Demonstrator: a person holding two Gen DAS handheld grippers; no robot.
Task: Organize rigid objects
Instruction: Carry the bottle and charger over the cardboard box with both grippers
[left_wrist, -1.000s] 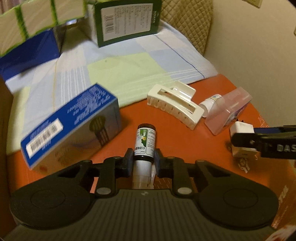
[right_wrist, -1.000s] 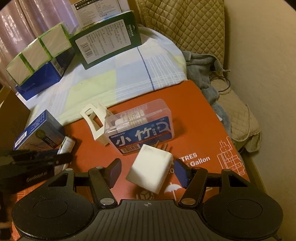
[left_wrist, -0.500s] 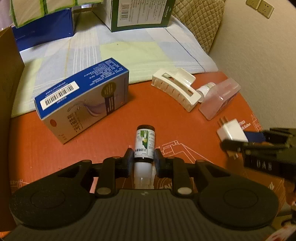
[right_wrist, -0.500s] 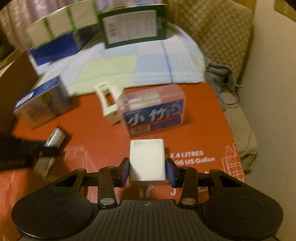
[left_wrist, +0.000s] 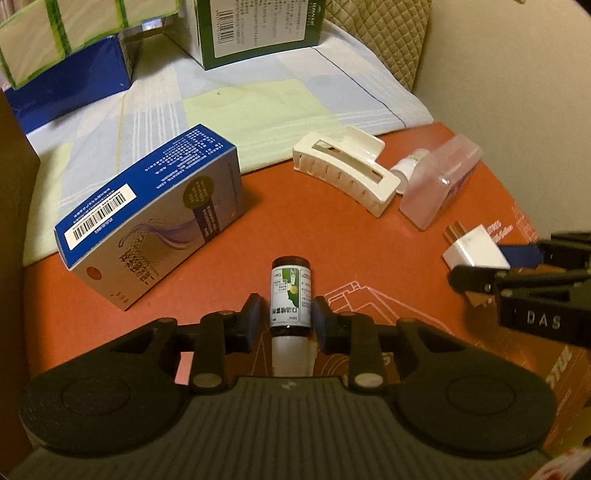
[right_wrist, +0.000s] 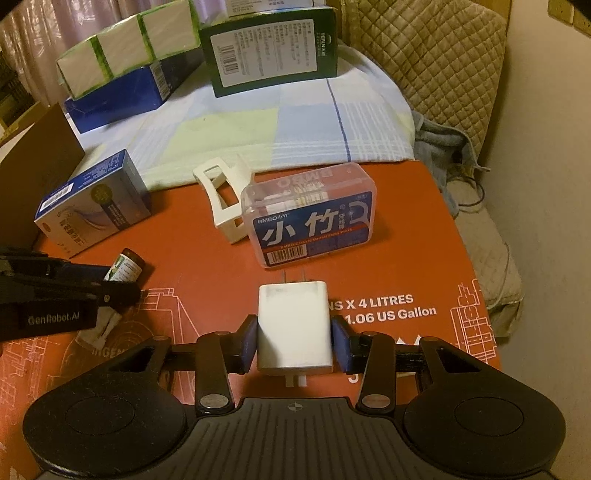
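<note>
A small dark bottle (left_wrist: 290, 295) with a green and white label is clamped between the pads of the left gripper (left_wrist: 288, 321), its white end toward the camera and its dark base pointing away over the orange cardboard sheet (left_wrist: 332, 229). A white plug adapter (right_wrist: 293, 326) is pinched at its two sides by the right gripper (right_wrist: 294, 345), whose jaws have just been closing on it; its two metal prongs point away from the camera.

Toward the far left part of the sheet a blue and white box (left_wrist: 155, 214) is seen, its far end resting against the checked cloth (left_wrist: 240, 110) that borders the sheet's far edge. Near the far edge a white hair claw (left_wrist: 343, 173) lies on its side, and just to its right a clear plastic floss-pick case (right_wrist: 310, 218) with a blue label stands close against it. A small white bottle (left_wrist: 410, 168) is partly hidden between the claw and the case. On the cloth beyond, a green box (right_wrist: 273, 51) and a dark blue box (right_wrist: 118, 96) are seen, with a green-banded white pack (right_wrist: 129, 44) lying on the blue one.
</note>
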